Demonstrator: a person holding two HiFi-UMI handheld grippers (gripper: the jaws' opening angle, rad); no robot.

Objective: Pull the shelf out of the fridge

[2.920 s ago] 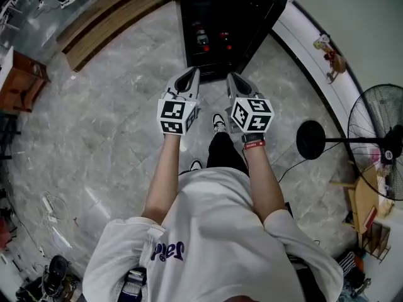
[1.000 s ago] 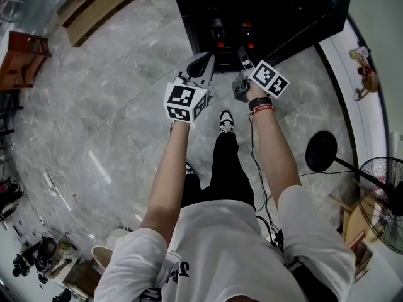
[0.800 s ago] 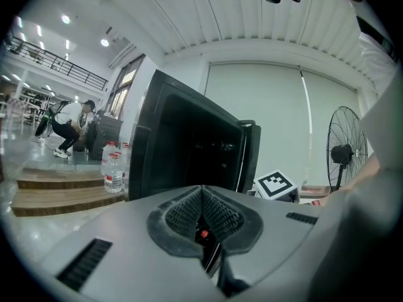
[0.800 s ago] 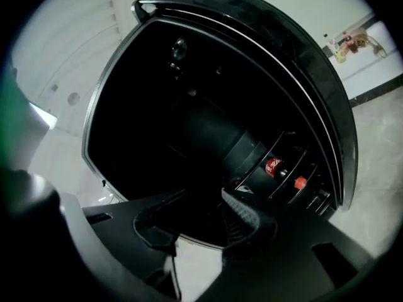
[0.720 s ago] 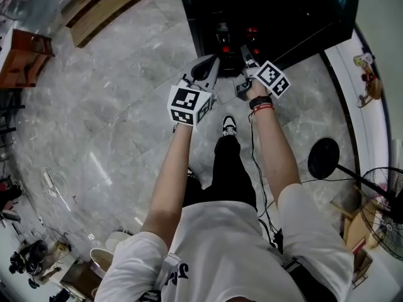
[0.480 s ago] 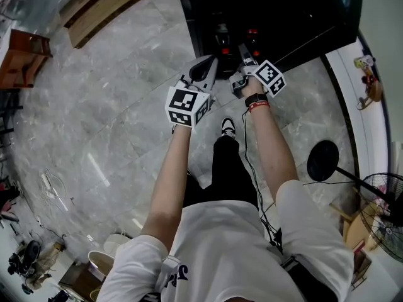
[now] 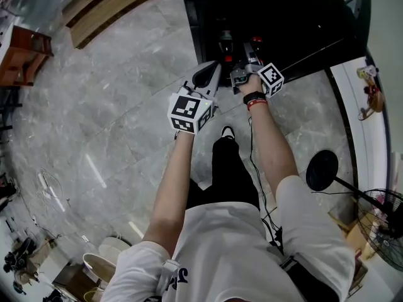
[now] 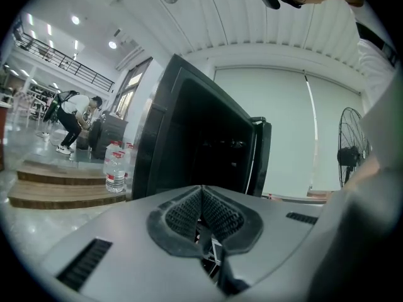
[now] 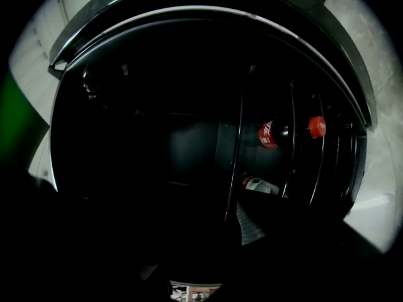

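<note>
Fingers (image 9: 250, 224) on my right gripper (image 7: 250, 55) have just been spreading and now stand wide apart, gripping nothing. In the right gripper view only one ribbed pad shows, low and right of centre; the rest is lost in the dark. A thin wire of the shelf (image 9: 235, 159) runs up the middle of that frame just beside the pad, and I can't tell whether the two touch. The shelf sits inside the black fridge (image 7: 277, 11), which fills the top of the head view with its door (image 7: 357, 8) swung open at the upper right. On the wires, at the right of the right gripper view, lie bottles (image 9: 269, 134) with red on them. My left gripper (image 8: 203, 214) has its fingers pressed together and empty. In the head view it is held just left of the right one, in front of the fridge, above the grey marble floor (image 7: 113, 106).
</note>
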